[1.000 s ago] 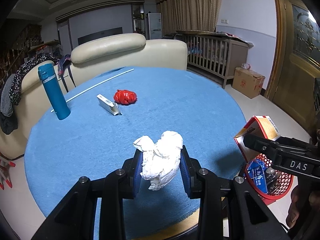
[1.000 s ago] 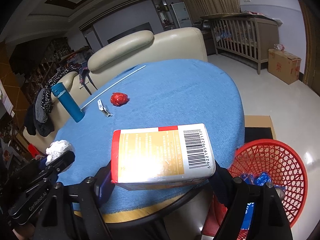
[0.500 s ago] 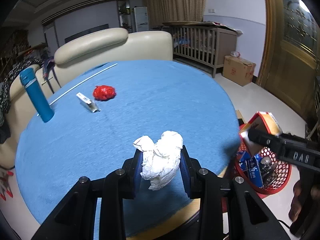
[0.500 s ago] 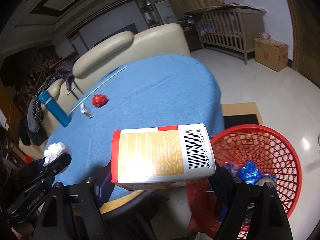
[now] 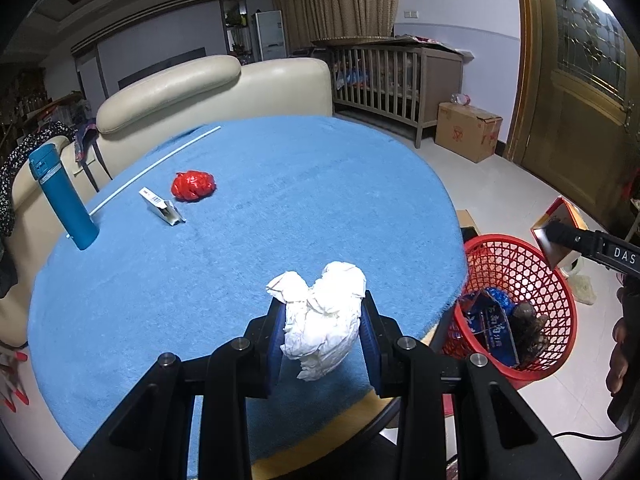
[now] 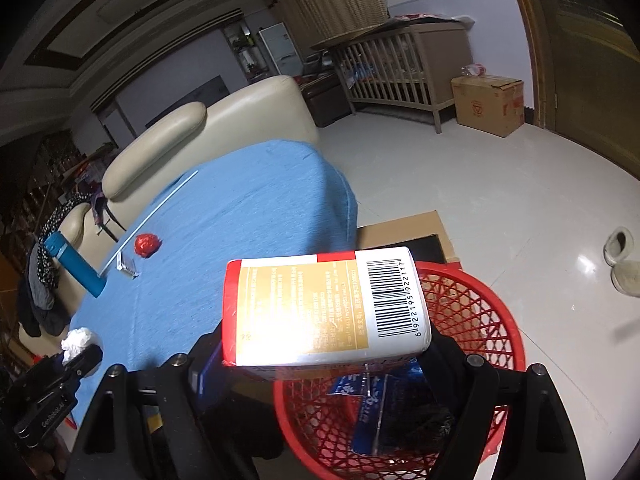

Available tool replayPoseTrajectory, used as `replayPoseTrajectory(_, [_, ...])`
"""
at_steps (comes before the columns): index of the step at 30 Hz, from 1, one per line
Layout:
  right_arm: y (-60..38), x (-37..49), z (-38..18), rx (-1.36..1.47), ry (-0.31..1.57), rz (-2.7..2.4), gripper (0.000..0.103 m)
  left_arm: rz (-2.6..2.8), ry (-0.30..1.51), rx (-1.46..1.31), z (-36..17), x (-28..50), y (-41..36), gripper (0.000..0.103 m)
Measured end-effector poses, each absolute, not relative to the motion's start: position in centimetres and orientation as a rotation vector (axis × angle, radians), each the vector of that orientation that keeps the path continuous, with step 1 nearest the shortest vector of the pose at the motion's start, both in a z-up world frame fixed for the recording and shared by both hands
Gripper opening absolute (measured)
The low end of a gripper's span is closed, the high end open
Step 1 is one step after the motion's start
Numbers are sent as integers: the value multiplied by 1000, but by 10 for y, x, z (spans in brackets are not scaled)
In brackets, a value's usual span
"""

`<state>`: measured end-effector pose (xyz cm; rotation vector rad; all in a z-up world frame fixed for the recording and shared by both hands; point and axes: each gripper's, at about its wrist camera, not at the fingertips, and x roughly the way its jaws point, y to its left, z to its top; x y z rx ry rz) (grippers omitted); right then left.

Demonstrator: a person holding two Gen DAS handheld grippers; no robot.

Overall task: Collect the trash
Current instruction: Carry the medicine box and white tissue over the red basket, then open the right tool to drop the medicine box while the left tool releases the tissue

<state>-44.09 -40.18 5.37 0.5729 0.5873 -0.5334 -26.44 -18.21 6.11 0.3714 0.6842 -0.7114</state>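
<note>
My left gripper (image 5: 322, 332) is shut on a crumpled white paper wad (image 5: 322, 320), held above the near edge of the round blue table (image 5: 280, 184). My right gripper (image 6: 326, 344) is shut on a red, gold and white carton (image 6: 324, 308) and holds it over the red mesh basket (image 6: 472, 320); the carton (image 5: 554, 232) and basket (image 5: 516, 276) also show at the right of the left wrist view. The basket holds blue wrappers and dark scraps. A red crumpled wrapper (image 5: 193, 185) and a small flattened box (image 5: 160, 205) lie on the table's far left.
A blue flask (image 5: 62, 196) stands at the table's left edge beside a thin white rod (image 5: 160, 168). A cream sofa (image 5: 208, 84) is behind the table. A wooden crib (image 5: 392, 76), cardboard box (image 5: 466, 130) and slippers (image 6: 622, 264) are on the tiled floor.
My right gripper has carried the carton rightward, from over the table edge to above the red basket. My left gripper still holds the paper wad and has drifted right.
</note>
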Motion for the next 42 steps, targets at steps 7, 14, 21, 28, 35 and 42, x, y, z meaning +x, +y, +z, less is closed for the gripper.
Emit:
replayPoseTrajectory(7, [-418,-462,59,577,569,-579,84,-758,639,360,83,-279,-191,36])
replayPoseTrajectory(14, [-419,-461,62,555,576,-586,84,-824,603,362,98,-285,-216,36])
replayPoseTrajectory(21, [-424,-465,43,552,632,-617,84,-908,634,391,85,-286,-262,36])
replayPoseTrajectory(28, [-439,-473,29,568,680,-659,84,-981,650,441,71,-294,-301,36])
replayPoseTrajectory(35, [-455,-487,13,589,728,-705,84,-1022,671,484,63,-309,-319,36])
replayPoseTrajectory(42, [-452,-488,3,577,774,-686,84,-1023,706,507,58,-320,-322,36])
